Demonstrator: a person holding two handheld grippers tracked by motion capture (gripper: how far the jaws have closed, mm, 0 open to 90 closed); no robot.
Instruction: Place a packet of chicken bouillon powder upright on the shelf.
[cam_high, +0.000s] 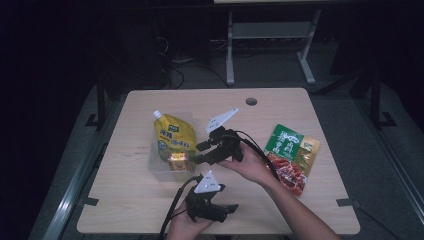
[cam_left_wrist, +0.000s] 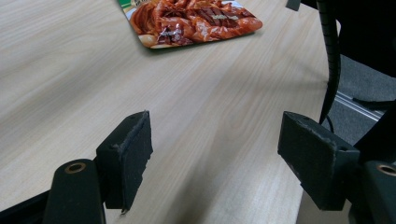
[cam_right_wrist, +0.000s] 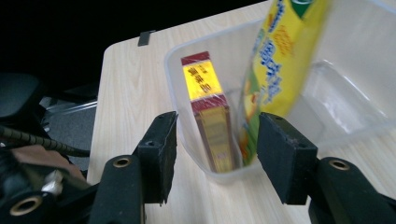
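I can't see the top of the yellow pouch (cam_right_wrist: 280, 51); the edge cuts it off, and its letters look blurry.
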